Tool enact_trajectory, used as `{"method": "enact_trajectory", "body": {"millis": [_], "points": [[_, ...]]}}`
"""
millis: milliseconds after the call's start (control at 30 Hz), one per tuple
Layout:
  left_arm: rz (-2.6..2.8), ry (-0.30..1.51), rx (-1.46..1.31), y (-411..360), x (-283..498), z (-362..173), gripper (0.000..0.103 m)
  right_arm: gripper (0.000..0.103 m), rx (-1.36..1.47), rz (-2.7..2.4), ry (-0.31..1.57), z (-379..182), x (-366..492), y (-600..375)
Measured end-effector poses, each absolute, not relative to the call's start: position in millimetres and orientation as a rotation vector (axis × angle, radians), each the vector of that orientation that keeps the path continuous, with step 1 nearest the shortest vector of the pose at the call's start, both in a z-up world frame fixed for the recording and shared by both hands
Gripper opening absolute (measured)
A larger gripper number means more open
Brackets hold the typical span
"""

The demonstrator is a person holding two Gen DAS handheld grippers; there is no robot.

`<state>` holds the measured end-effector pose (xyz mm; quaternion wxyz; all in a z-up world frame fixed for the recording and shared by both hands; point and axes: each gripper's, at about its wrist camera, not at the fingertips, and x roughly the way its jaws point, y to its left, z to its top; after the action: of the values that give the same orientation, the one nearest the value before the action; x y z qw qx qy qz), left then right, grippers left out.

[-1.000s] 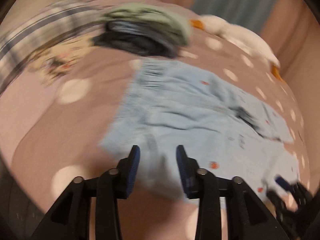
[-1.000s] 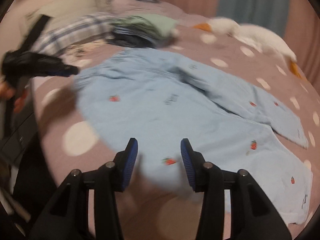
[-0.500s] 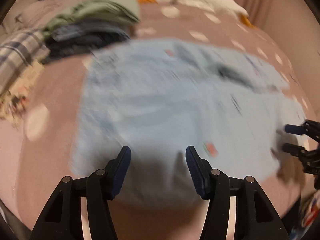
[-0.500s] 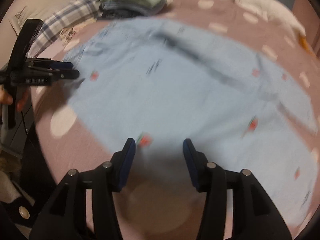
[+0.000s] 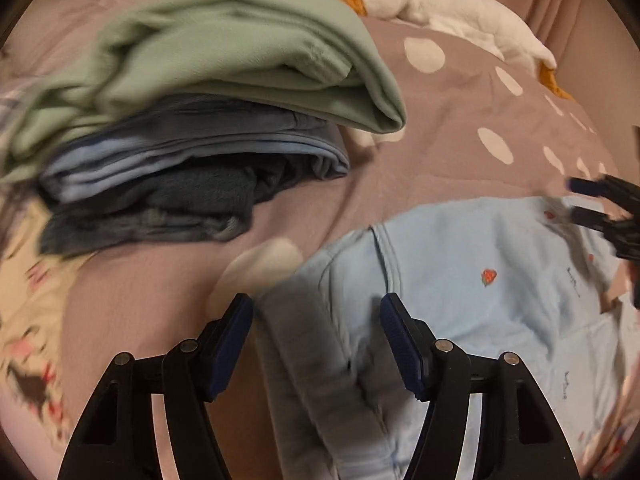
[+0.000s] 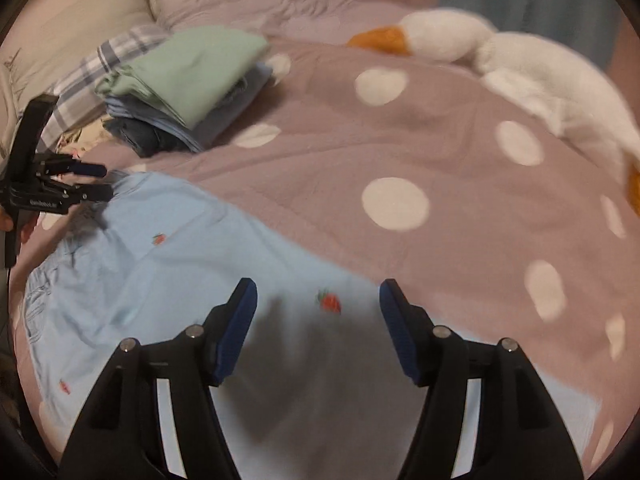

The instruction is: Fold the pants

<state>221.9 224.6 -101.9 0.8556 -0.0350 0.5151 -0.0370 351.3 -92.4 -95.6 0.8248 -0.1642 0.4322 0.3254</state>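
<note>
Lying flat on bedspread (image 6: 460, 152), pale blue pants (image 6: 208, 264), folded stack (image 5: 192, 120) beside

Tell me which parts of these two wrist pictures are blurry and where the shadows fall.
Left wrist view: the stack of folded clothes smears at its left end, and the light blue pants lie grey in shadow between the claw fingers. Right wrist view: fairly sharp, with a dark shadow on the pants in front of the claw; fisheye edges bend.

Polka-dot bed (image 6: 460, 152) carries light-blue pants (image 6: 168, 272), folded clothes stack (image 6: 180, 84), plush goose (image 6: 520, 60)
</note>
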Motion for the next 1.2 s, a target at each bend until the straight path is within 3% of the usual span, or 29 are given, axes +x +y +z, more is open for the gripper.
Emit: {"method": "enact_trajectory", "body": {"millis": [167,233,267,300,333,467,567,633,767,967,1067,1200], "points": [[-0.176,1.204,-0.02,230.8,240.4,-122.0,0.066,0.061,-0.434,0.775,1.054,-137.1,391.6,-73.1],[-0.211,1.219,-0.032,231.2,240.5,-123.9,0.061,0.057,-0.433,0.804,1.134,-152.8,399.4,-73.5],[-0.238,1.221,-0.026,229.1,238.1,-123.2,0.049,0.043,-0.433,0.818,1.131,-152.1,398.0,-74.2],[-0.244,1.217,-0.006,227.5,236.1,-122.4,0.047,0.014,-0.432,0.836,1.13,-149.5,395.4,-74.5],[-0.256,1.212,-0.001,226.1,233.5,-121.0,0.045,0.009,-0.433,0.863,1.129,-146.0,391.0,-75.5],[-0.245,1.166,0.017,221.8,230.3,-108.9,0.035,0.007,-0.505,0.837,1.065,-135.7,378.6,-72.6],[-0.221,1.196,0.01,218.4,238.6,-121.3,0.035,0.007,-0.454,0.772,1.032,-128.2,388.5,-74.1],[-0.203,1.217,0.05,208.6,237.4,-130.2,0.043,0.008,-0.502,0.733,1.078,-149.1,384.9,-66.7],[-0.171,1.22,0.025,201.8,239.0,-125.0,0.043,0.007,-0.532,0.675,1.031,-143.3,369.8,-61.8],[-0.155,1.084,0.109,190.5,206.7,-94.3,0.028,0.007,-0.546,0.658,0.897,-92.0,340.6,-71.2],[-0.157,1.002,0.174,174.8,186.4,-75.7,0.012,0.007,-0.589,0.631,0.834,-71.9,313.7,-79.8],[-0.158,0.902,0.201,171.1,139.1,-47.0,0.012,0.007,-0.609,0.611,0.759,-41.4,271.0,-92.8]]}}
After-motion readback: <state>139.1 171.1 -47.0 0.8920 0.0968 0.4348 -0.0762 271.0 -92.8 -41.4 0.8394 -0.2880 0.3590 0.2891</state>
